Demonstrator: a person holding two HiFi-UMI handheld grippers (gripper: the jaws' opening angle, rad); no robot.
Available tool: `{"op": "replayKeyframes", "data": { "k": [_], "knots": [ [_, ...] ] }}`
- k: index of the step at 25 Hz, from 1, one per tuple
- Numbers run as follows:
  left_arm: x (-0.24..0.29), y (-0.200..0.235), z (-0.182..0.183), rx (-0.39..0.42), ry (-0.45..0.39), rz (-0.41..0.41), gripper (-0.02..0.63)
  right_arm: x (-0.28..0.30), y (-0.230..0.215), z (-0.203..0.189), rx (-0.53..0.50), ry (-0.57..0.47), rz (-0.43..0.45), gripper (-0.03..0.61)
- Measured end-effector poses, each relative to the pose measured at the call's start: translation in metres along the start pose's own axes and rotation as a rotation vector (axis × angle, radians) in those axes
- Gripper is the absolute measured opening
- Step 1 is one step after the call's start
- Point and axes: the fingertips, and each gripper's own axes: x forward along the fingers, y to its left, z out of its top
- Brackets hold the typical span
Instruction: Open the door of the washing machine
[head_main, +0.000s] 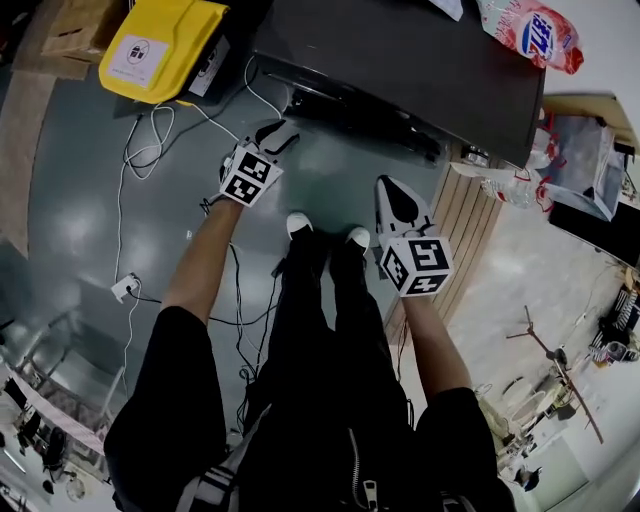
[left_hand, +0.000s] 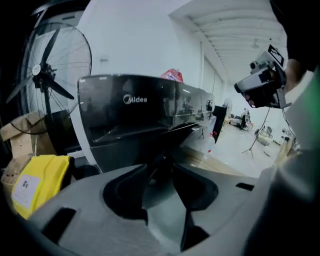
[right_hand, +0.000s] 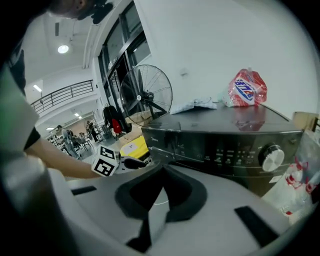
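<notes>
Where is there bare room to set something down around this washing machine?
The dark washing machine's top is bare left of the red-and-white detergent bag. The grey floor lies open left of the white cables. Crowded: the yellow bag by the machine's left corner, clear plastic bottles on the wooden slats at its right.

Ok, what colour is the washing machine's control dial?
White. The dial sits in the dark panel and shows best in the right gripper view.

Both forearms reach forward and down. The left hand-held gripper (head_main: 280, 134) has its jaws apart and empty; the right hand-held gripper (head_main: 398, 196) has its jaws together.
</notes>
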Motion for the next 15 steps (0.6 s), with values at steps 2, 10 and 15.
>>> {"op": "replayKeyframes", "data": {
  "k": [2,10,15],
  "knots": [
    [0.021,0.01,-0.017,-0.011,0.041,-0.026,0.158,0.0,-0.008,-0.007,0.013,0.008,-0.023,0.003],
    [0.081,0.025,-0.061,0.116,0.179,-0.131,0.17,-0.021,-0.049,-0.036,0.082,0.035,-0.122,0.003],
    [0.099,0.012,-0.066,0.218,0.228,-0.22,0.152,-0.036,-0.068,-0.053,0.132,0.04,-0.162,0.003]
  ]
}}
